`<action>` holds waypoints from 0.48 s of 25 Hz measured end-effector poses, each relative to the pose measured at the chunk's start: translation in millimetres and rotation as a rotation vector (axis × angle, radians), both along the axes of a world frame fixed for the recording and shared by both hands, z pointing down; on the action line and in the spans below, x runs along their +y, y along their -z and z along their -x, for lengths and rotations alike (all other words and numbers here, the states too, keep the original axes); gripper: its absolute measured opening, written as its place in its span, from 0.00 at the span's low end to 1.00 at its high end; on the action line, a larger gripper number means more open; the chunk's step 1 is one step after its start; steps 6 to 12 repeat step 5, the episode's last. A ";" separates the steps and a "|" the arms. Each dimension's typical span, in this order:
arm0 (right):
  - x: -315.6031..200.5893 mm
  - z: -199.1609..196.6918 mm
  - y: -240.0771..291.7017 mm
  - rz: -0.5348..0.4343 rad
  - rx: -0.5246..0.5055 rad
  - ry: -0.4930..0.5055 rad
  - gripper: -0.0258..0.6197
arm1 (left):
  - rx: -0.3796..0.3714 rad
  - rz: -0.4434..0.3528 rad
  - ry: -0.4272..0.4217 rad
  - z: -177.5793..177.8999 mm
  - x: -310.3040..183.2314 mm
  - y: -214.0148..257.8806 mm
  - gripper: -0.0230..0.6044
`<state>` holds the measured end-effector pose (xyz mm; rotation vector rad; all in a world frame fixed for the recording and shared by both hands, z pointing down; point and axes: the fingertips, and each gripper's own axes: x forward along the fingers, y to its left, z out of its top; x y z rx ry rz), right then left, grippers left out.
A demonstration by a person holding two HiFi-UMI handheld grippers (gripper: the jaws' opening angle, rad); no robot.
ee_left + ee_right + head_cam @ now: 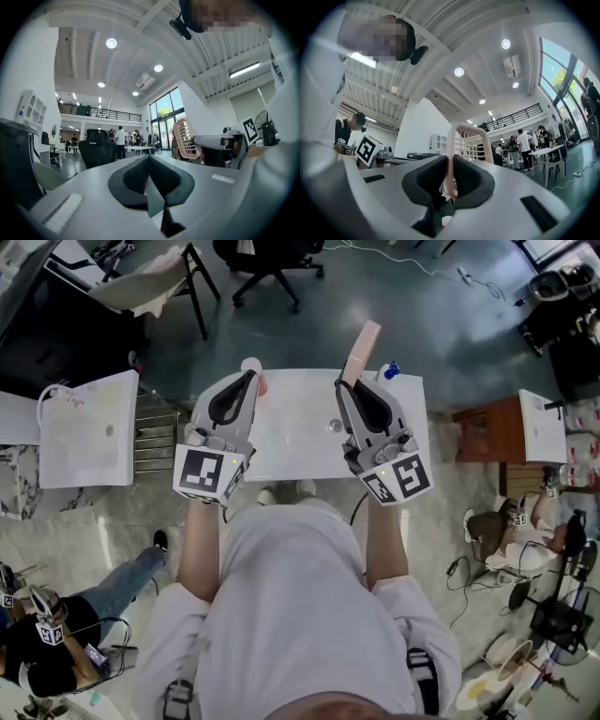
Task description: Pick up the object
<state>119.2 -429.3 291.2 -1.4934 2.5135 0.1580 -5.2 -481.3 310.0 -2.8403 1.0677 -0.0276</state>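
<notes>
A pink lattice basket [362,351] is held up over the white table [291,442]. My right gripper [343,387] is shut on its thin rim. In the right gripper view that rim [451,161] runs upright between the two black pads, with the basket's mesh wall [472,140] rising behind. My left gripper [249,381] is raised beside it at the left, shut with nothing in it. In the left gripper view its pads [149,176] meet, and the basket [186,138] and the right gripper [219,142] show off to the right.
On the table lie a pinkish round thing [253,366] by the left jaw tips, a small blue item [391,368] and a small clear knob [335,426]. A white panel [89,427] is at the left, a brown stand [487,427] at the right and an office chair [267,263] beyond.
</notes>
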 end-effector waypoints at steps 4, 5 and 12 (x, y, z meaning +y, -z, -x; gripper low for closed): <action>9.3 -21.0 0.7 -0.007 -0.013 0.002 0.12 | -0.005 0.019 0.002 -15.9 0.9 -8.8 0.04; 10.7 -26.1 0.7 -0.008 -0.013 0.000 0.12 | -0.004 0.024 0.003 -19.8 1.1 -10.6 0.04; 10.7 -26.1 0.7 -0.008 -0.013 0.000 0.12 | -0.004 0.024 0.003 -19.8 1.1 -10.6 0.04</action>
